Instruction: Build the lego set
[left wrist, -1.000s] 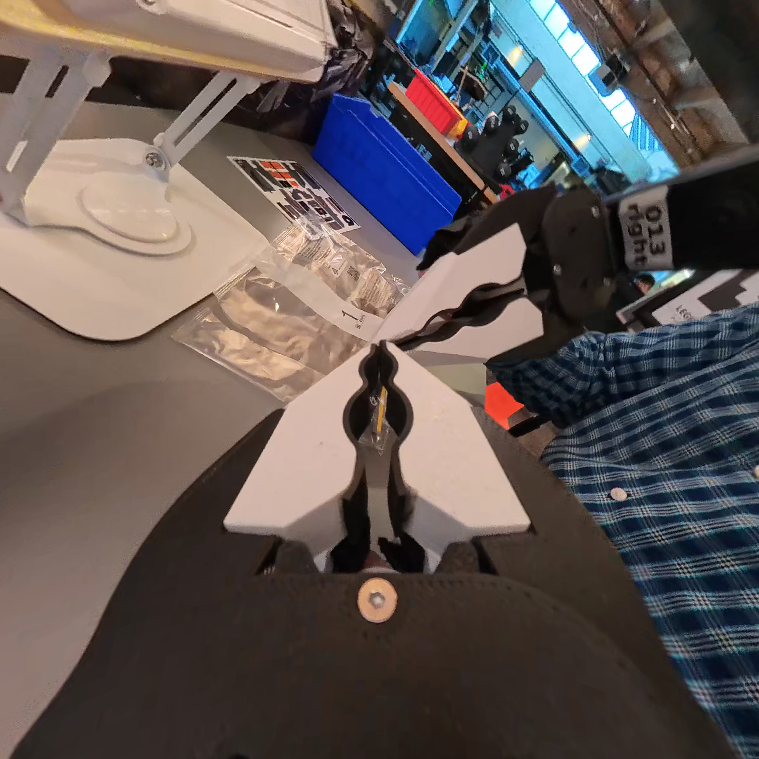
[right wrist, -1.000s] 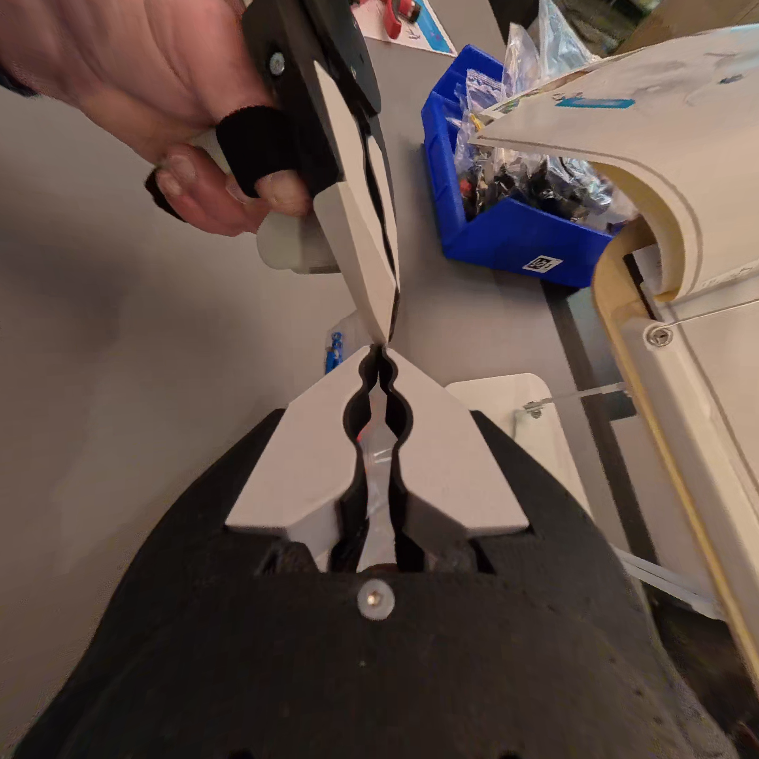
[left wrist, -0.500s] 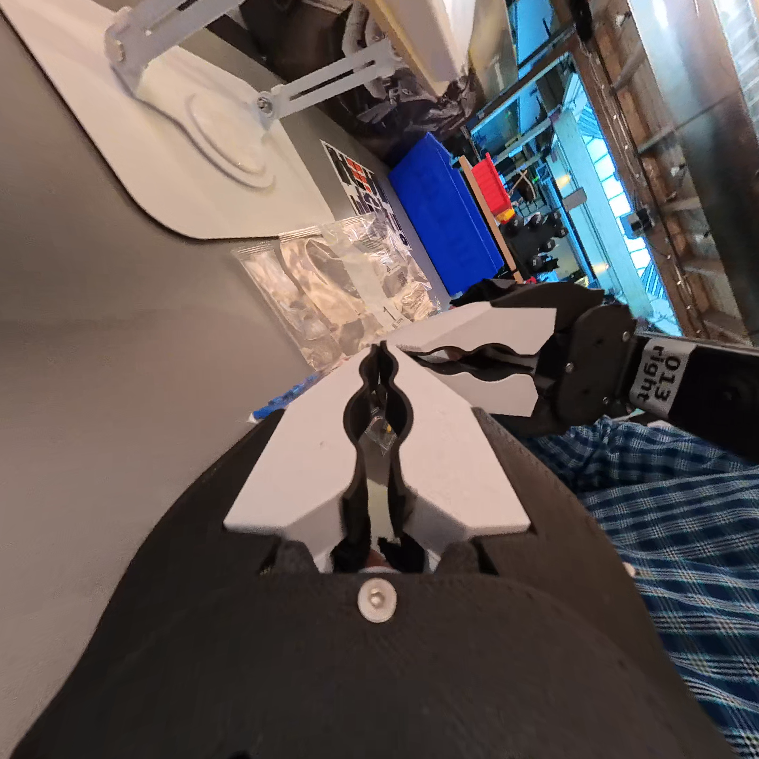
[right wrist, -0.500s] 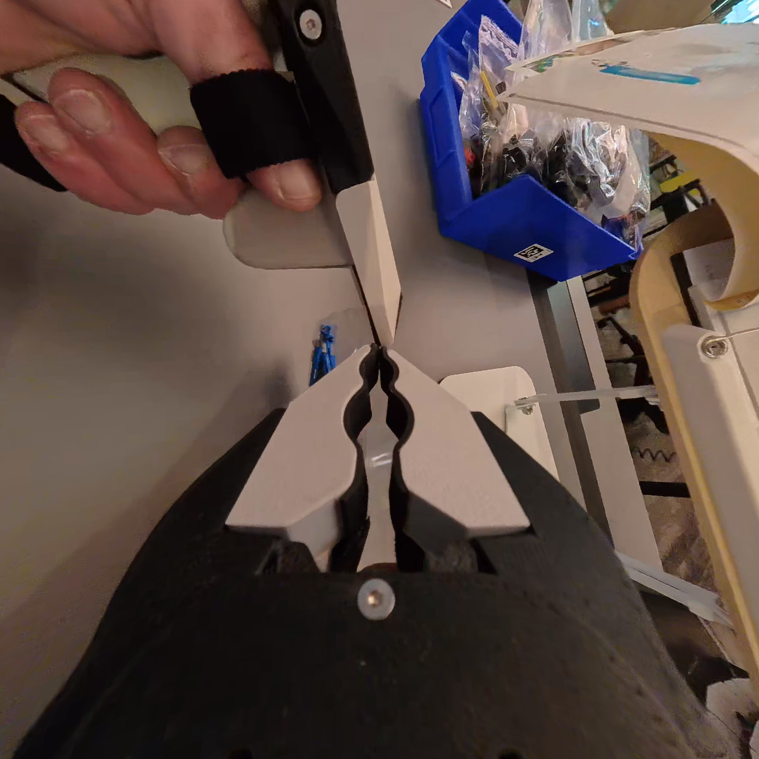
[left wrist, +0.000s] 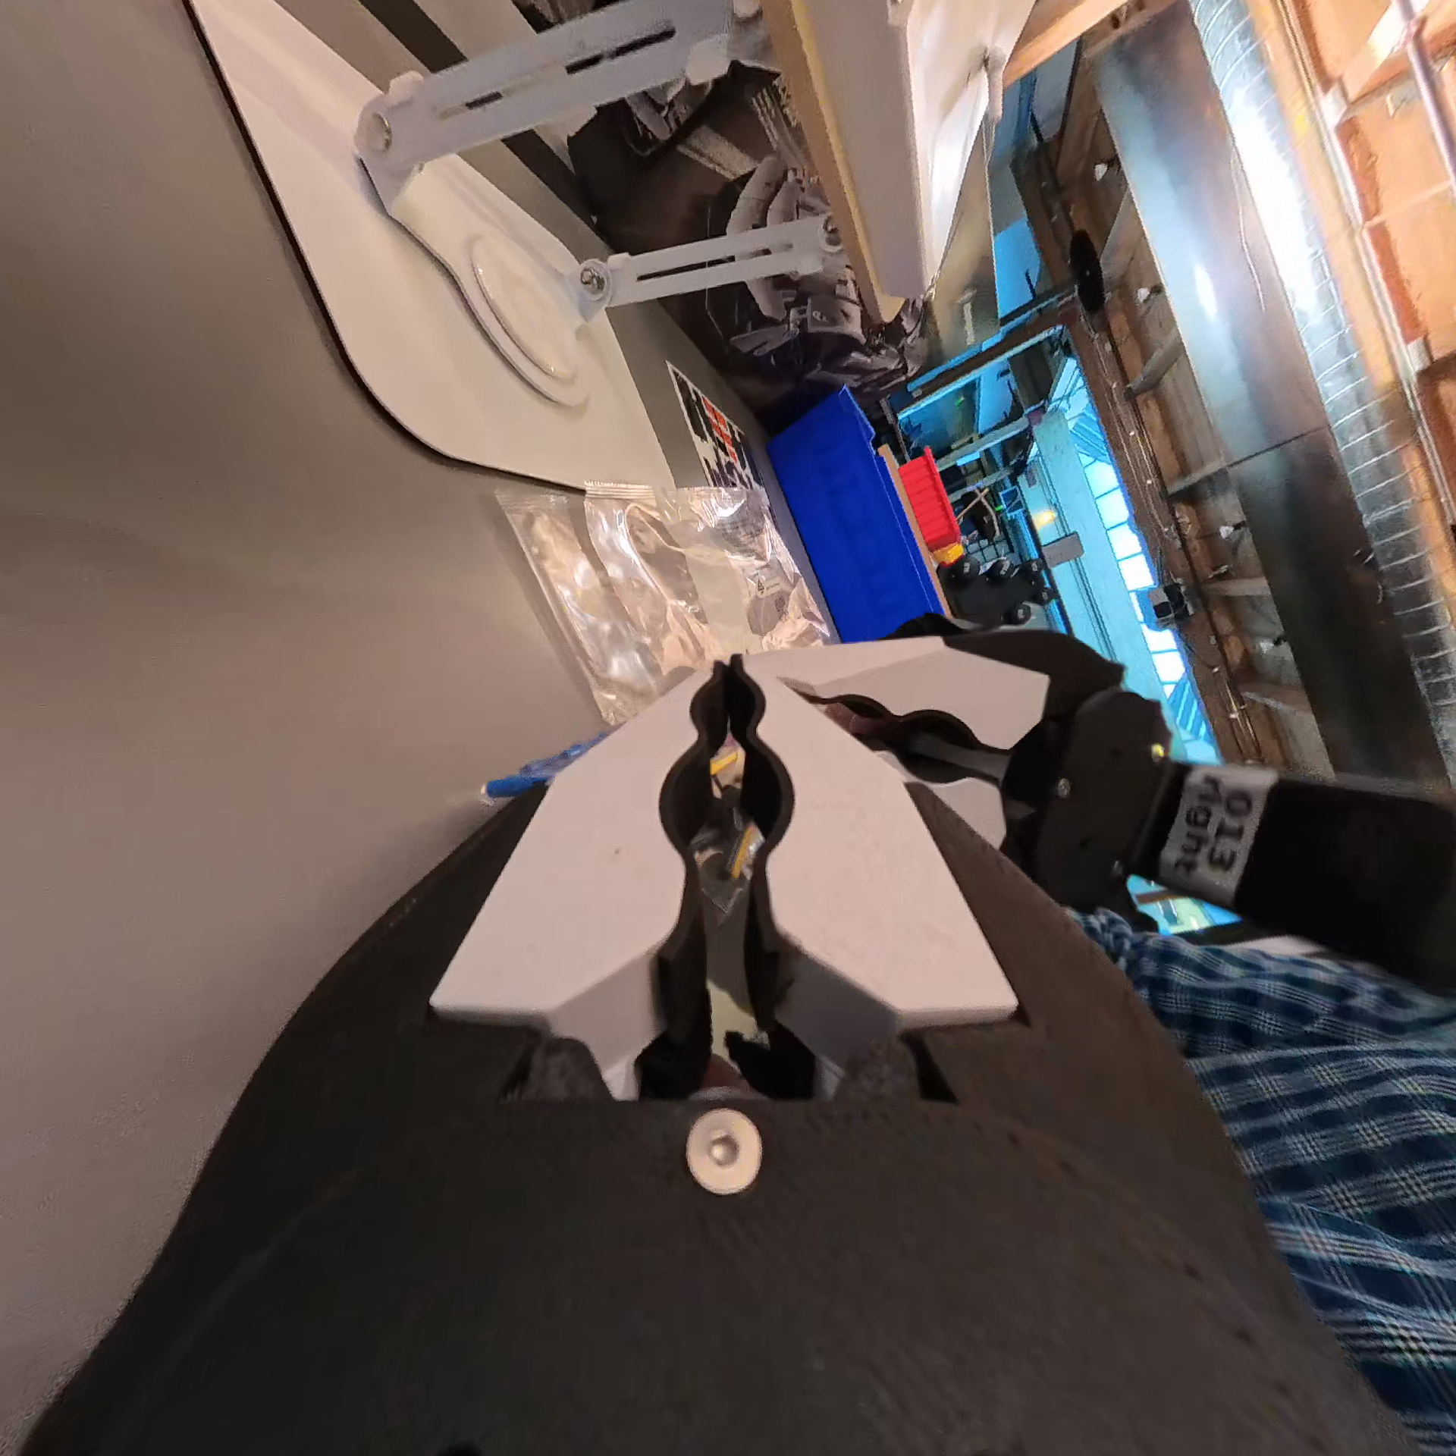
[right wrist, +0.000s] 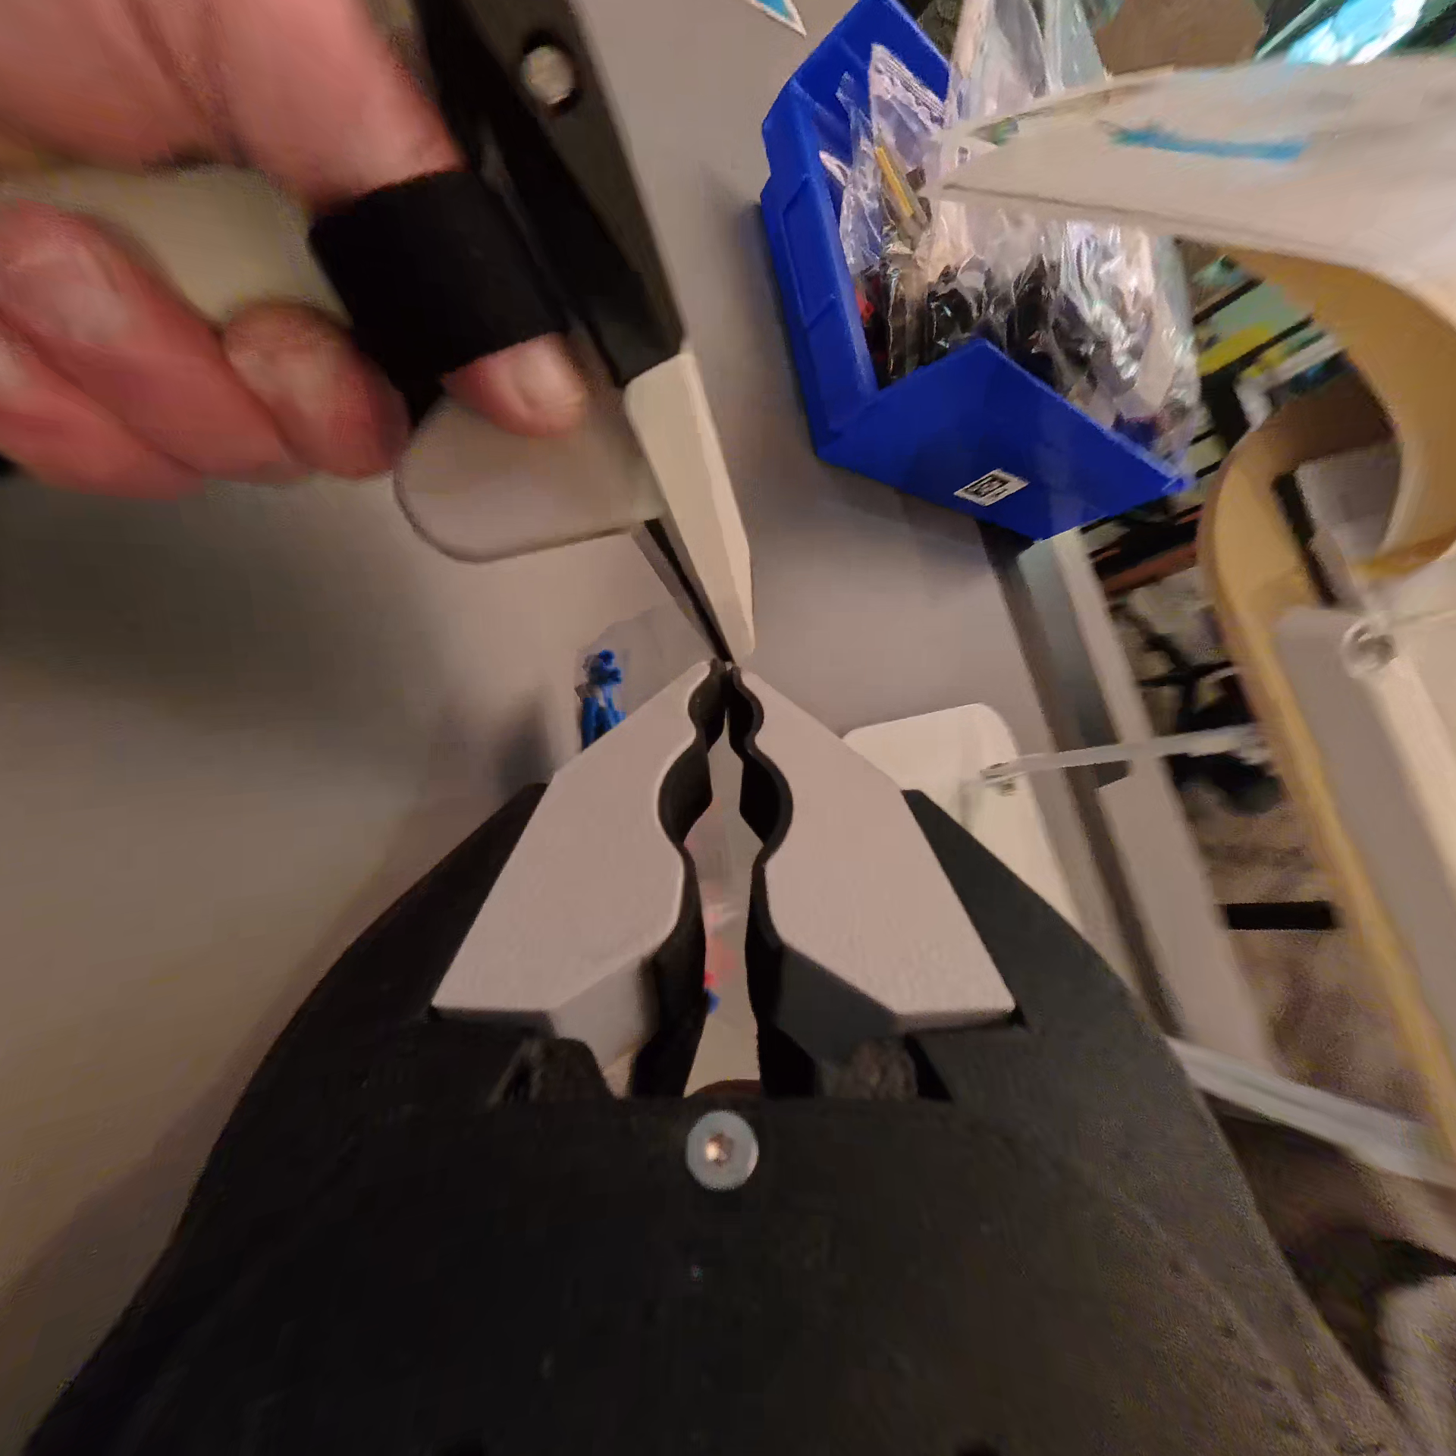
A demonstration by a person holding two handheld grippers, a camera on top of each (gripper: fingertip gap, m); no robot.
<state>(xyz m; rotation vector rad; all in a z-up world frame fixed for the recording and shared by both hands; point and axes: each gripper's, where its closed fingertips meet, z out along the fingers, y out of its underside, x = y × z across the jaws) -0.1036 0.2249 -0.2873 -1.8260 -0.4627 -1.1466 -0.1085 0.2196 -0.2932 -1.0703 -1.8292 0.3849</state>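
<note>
both grippers meet tip to tip at frame centre. left gripper (left wrist: 729, 685) pinched closed on a small clear bag of lego pieces (left wrist: 729, 847), yellow bits showing between its fingers. right gripper (right wrist: 725, 677) likewise clamped on the same bag (right wrist: 713, 906). empty clear bags (left wrist: 670, 583) lie on the grey table (left wrist: 197, 630), mid-frame. blue bin (right wrist: 969, 425) of bagged parts sits upper right. blue pieces (right wrist: 600, 697) lie left of centre.
</note>
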